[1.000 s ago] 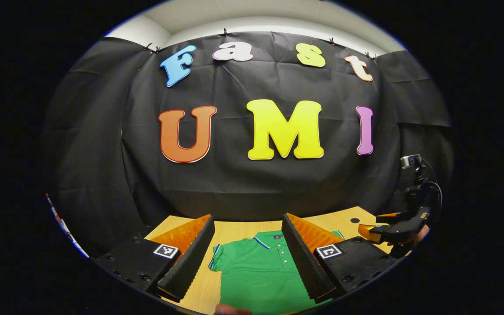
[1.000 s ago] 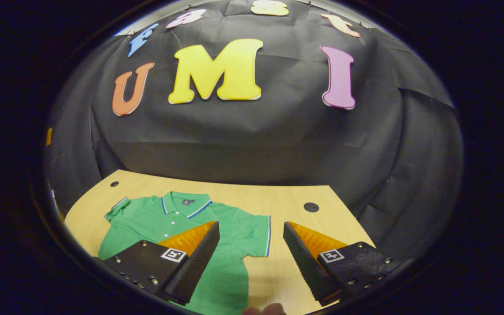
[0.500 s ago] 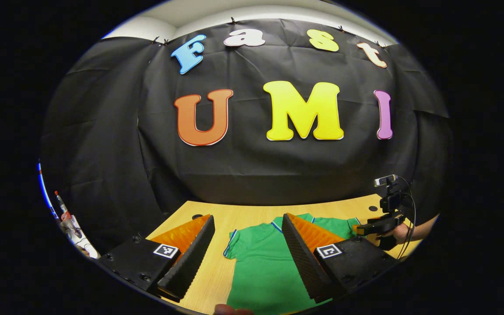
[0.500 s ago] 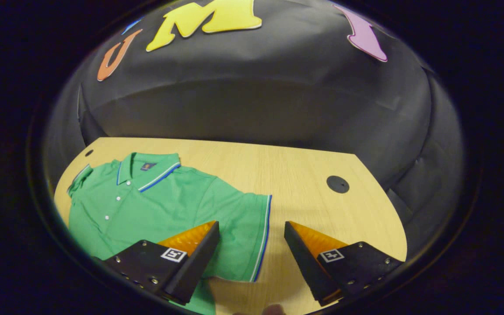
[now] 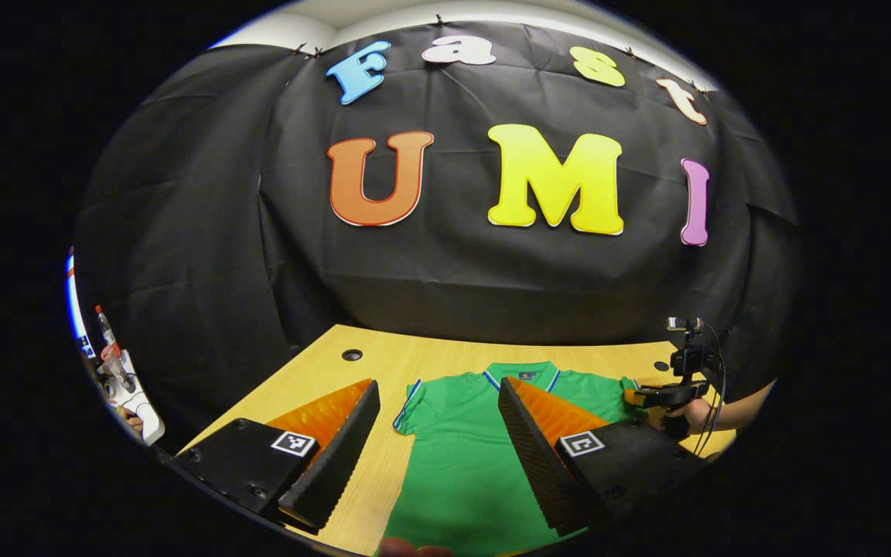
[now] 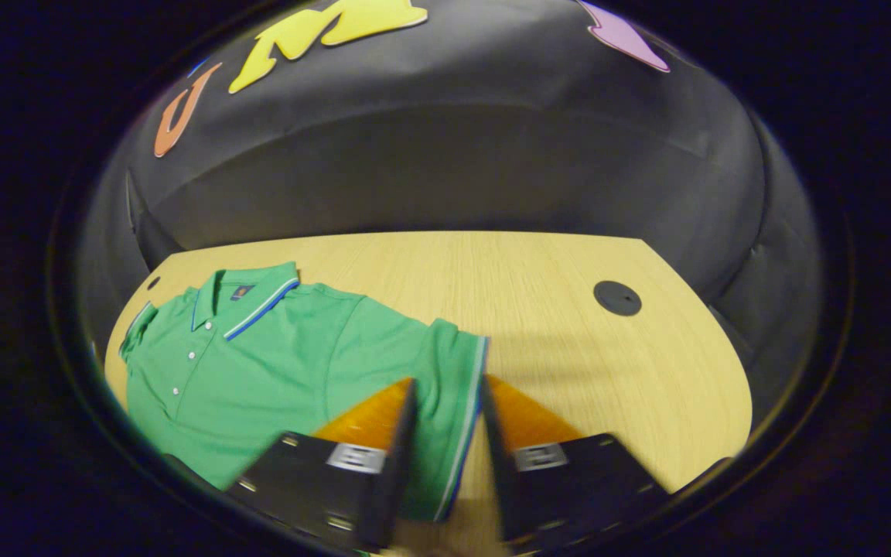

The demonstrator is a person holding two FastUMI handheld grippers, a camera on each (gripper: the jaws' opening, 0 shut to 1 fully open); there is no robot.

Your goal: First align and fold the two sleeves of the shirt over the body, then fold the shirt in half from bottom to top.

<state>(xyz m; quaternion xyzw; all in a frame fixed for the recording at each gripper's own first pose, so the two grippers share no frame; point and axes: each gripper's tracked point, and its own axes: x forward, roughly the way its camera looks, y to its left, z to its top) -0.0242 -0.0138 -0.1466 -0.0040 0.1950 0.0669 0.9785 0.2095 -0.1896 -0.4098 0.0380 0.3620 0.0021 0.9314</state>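
Desk (image 5: 322, 371) in the left gripper view carries one green polo shirt (image 5: 461, 464), spread flat; the left tool (image 5: 438, 456) hovers above it, fingers wide apart. One hand grips the right tool (image 5: 666, 396) beyond. Right gripper view: the right tool (image 6: 442, 464) has its two fingers nearly together around one sleeve (image 6: 453, 387), contact unclear.

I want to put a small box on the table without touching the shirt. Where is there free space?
Free: the bare table between the right sleeve and the black round cap, and the strip behind the collar. Also the corner left of the shirt, by the other cap. Crowded: at the right sleeve, where the right gripper closes.
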